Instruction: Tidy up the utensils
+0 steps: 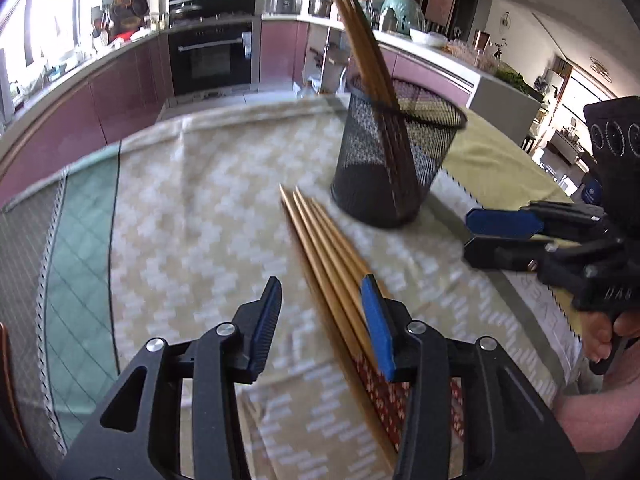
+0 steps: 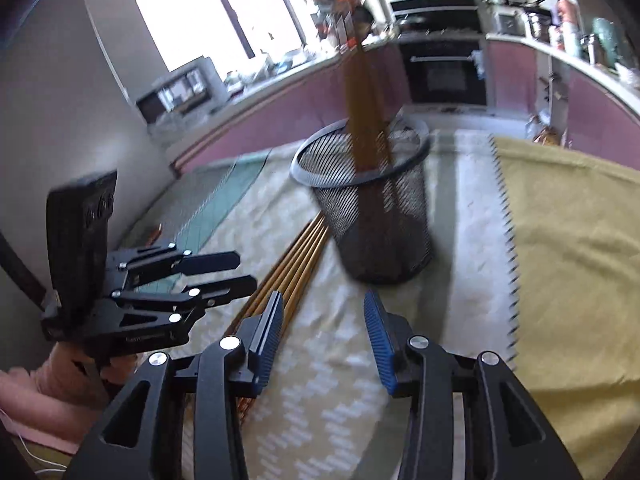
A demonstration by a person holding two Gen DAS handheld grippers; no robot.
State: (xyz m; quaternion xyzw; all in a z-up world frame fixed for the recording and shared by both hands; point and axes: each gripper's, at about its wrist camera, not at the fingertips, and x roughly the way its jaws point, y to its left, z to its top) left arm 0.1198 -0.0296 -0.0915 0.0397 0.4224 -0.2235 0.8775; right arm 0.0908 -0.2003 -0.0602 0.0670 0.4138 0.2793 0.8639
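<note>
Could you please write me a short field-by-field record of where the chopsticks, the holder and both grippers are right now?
holder: black mesh cup, upright on the tablecloth
chopsticks in holder: a bundle leaning against the rim
chopsticks on table: several lying side by side beside the cup
left hand-held gripper: open, nothing gripped, above the loose chopsticks
right hand-held gripper: open, empty, over the cloth

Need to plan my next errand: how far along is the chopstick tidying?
Partly done. Several chopsticks already stand in the black mesh cup. Nothing is in hand: the left gripper and right gripper are open and empty. Left to do: the chopsticks on the tablecloth beside the cup.
</note>
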